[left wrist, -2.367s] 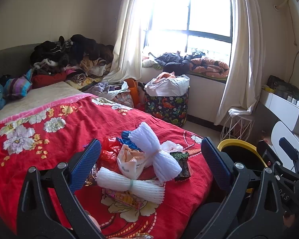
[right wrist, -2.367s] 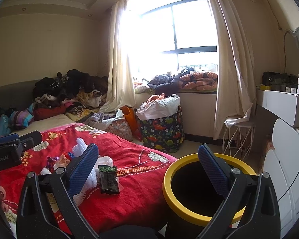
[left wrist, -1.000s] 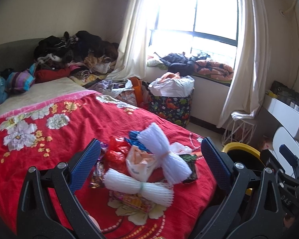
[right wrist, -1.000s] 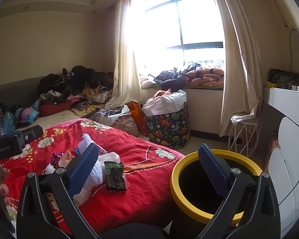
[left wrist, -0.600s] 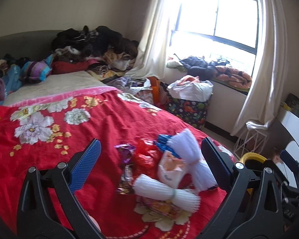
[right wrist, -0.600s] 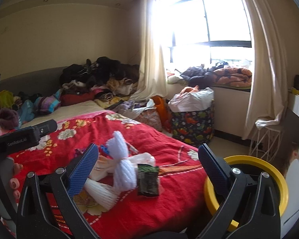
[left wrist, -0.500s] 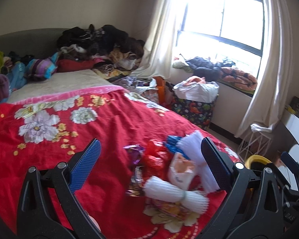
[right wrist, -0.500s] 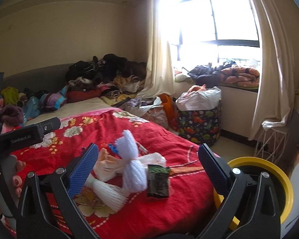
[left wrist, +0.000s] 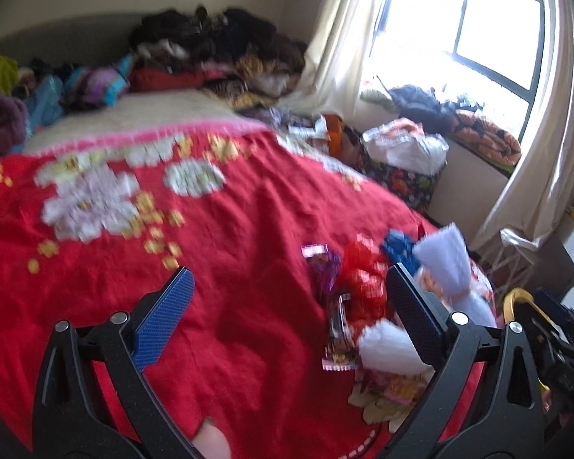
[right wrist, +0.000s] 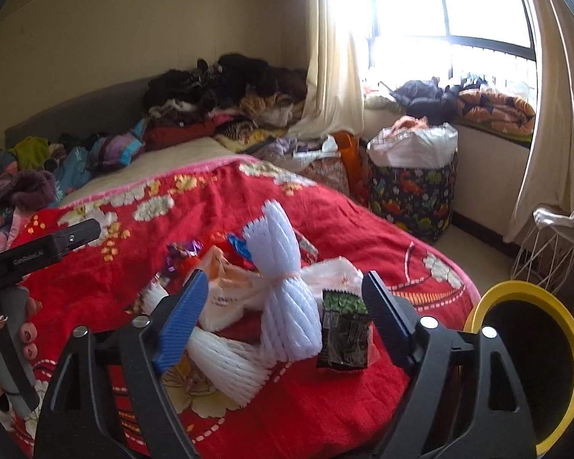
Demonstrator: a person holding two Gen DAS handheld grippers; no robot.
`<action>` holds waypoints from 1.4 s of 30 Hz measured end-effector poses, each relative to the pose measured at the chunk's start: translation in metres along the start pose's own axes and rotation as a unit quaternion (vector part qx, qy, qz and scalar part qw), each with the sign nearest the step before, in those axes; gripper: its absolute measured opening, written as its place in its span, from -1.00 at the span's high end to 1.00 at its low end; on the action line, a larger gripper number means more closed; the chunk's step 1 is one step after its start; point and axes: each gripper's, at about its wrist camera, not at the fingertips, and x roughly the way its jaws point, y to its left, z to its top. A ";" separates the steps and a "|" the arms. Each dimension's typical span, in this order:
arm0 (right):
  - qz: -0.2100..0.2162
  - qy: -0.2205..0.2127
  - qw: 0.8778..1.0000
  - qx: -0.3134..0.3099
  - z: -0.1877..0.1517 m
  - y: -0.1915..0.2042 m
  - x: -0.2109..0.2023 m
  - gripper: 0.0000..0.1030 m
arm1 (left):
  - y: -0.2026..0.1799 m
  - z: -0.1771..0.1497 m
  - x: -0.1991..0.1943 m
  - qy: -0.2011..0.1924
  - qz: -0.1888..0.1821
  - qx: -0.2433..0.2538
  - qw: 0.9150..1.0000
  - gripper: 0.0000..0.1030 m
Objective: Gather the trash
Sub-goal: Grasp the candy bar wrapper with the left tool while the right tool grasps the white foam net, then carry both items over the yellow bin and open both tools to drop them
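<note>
A heap of trash lies on the red flowered bedspread [right wrist: 348,229]: a tied white foam net bundle [right wrist: 283,290], a second foam bundle [right wrist: 225,359], a pale plastic bag [right wrist: 229,290], a dark green wrapper [right wrist: 342,334] and red and purple wrappers [left wrist: 363,287]. My right gripper [right wrist: 287,306] is open and empty, just short of the heap. My left gripper [left wrist: 287,306] is open and empty over the bedspread, with the heap at its right finger. A yellow-rimmed black bin [right wrist: 532,367] stands beside the bed at the right.
Piled clothes [right wrist: 225,91] cover the head of the bed. A patterned basket [right wrist: 413,191] with a white bag stands under the window. A white wire stool [right wrist: 547,244] stands by the curtain. The left gripper's handle [right wrist: 38,256] shows at left.
Both grippers have swung left and come closer to the bed. The heap has slid right in the left view and centred in the right view. The bin has moved to the right edge.
</note>
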 end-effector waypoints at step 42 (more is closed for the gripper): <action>0.049 0.019 0.996 0.079 -0.011 -0.042 -0.014 0.74 | -0.062 0.009 -0.003 0.044 -0.162 0.014 0.986 0.75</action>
